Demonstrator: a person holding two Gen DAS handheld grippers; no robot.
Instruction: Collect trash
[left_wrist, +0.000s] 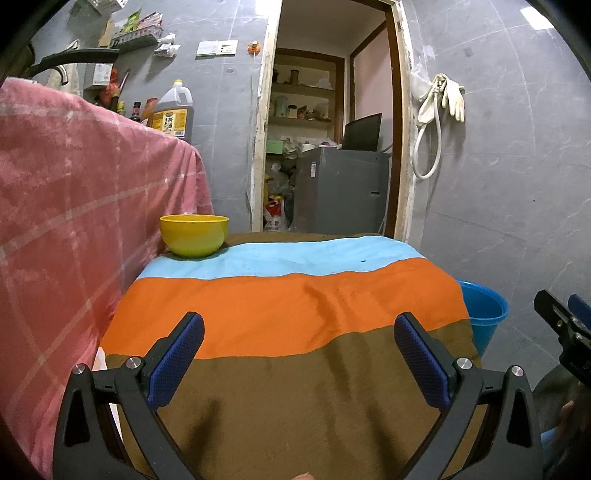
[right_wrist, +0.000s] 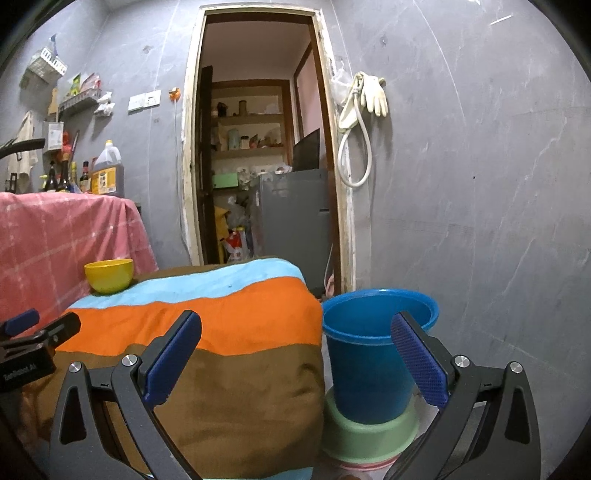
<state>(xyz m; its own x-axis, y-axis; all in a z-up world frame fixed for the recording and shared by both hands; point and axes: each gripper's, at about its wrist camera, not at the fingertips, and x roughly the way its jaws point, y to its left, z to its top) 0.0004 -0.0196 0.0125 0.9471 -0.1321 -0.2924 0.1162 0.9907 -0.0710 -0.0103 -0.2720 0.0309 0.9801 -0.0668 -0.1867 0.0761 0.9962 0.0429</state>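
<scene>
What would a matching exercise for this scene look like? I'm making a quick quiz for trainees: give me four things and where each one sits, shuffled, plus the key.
Things:
1. yellow bowl
2. blue bucket
3. white gloves
4. oil jug

Places:
A. hanging on the wall right of the doorway
B. on the floor beside the striped cloth, standing on a green basin
C. at the far left corner of the striped cloth
D. on the counter behind the pink cloth

Pairs: 1-C, 2-B, 3-A, 4-D
</scene>
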